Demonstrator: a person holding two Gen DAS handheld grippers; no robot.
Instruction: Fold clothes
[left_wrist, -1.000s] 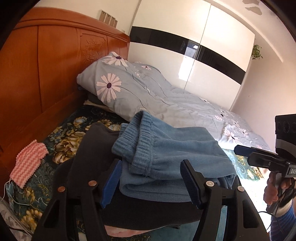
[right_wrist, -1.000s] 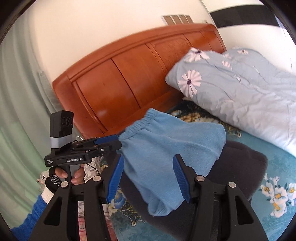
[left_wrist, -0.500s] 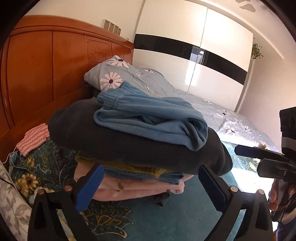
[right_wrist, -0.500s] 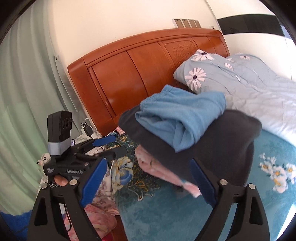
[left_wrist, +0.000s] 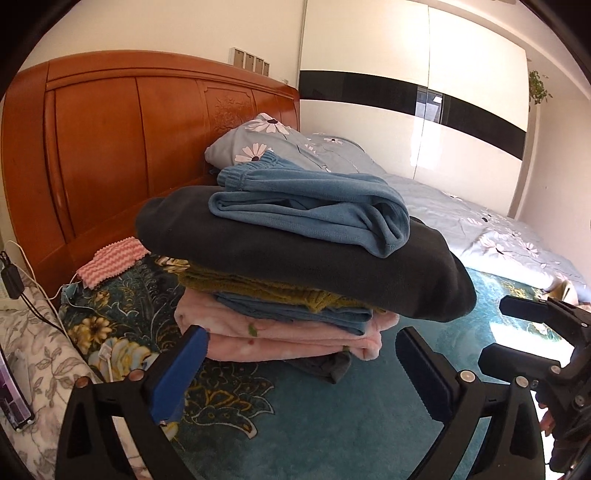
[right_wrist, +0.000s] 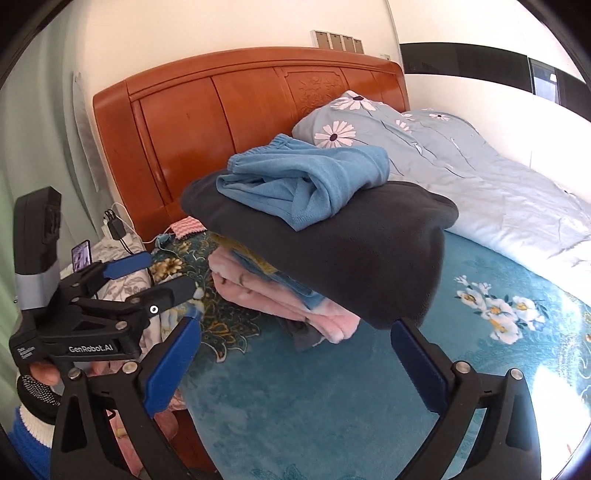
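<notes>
A folded blue garment (left_wrist: 310, 206) (right_wrist: 306, 181) lies on top of a stack of folded clothes. Under it are a dark grey garment (left_wrist: 314, 266) (right_wrist: 351, 251), an olive knit (left_wrist: 258, 288), a blue piece and pink fleece (left_wrist: 280, 336) (right_wrist: 280, 295). My left gripper (left_wrist: 299, 339) stands open in front of the stack with nothing between its fingers; it also shows at the left of the right wrist view (right_wrist: 147, 273). My right gripper (right_wrist: 295, 328) has its jaws opening, with nothing between them, and is back from the stack.
The stack sits on a teal floral bedspread (right_wrist: 332, 406) near a wooden headboard (left_wrist: 110, 147). A flowered grey quilt (left_wrist: 461, 221) lies behind. A pink-and-white cloth (left_wrist: 114, 262), a charger with cable (right_wrist: 114, 225) and a phone (right_wrist: 81, 254) are at the left.
Both grippers let go of the blue garment, opened wide and drew back and down from the stack. The garment now rests on the dark grey one.
</notes>
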